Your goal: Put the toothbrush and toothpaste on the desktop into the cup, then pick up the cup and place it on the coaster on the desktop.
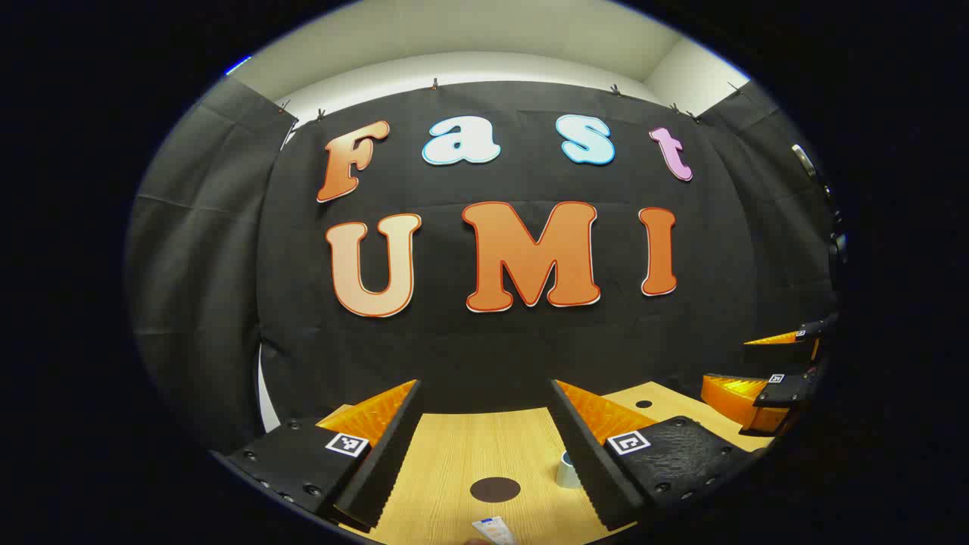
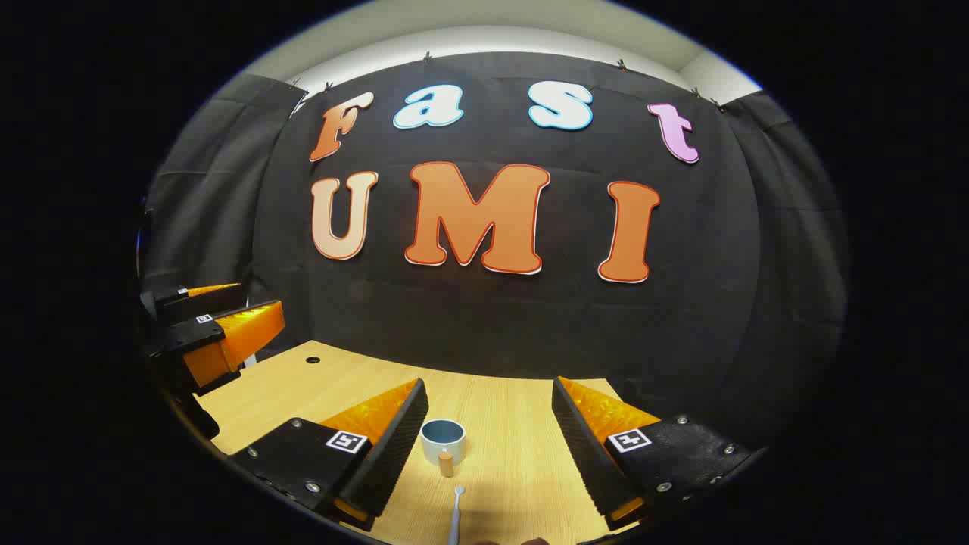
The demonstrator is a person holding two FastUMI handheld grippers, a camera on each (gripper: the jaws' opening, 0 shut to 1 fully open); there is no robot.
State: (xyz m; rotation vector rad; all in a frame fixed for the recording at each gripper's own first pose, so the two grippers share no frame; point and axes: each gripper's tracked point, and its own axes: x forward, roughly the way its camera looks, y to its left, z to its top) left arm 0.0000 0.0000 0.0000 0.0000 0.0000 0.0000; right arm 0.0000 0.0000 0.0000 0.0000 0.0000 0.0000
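Note:
In the left gripper view my left gripper (image 1: 484, 431) hangs open above the wooden desktop (image 1: 454, 462). Below it lie a dark round coaster (image 1: 495, 489) and the end of a toothpaste tube (image 1: 493, 530). The pale blue cup (image 1: 566, 469) peeks out beside the right finger. In the right gripper view my right gripper (image 2: 488, 435) is open over the desk. The cup (image 2: 443, 440), with a wooden handle, stands between its fingers, nearer the left one. A white toothbrush (image 2: 455, 515) lies in front of the cup.
The other gripper (image 1: 772, 378) shows at the right edge of the left gripper view, and the left gripper (image 2: 212, 325) at the left edge of the right gripper view. A small round hole (image 2: 313, 359) sits near the desk's back. Black cloth walls the booth behind.

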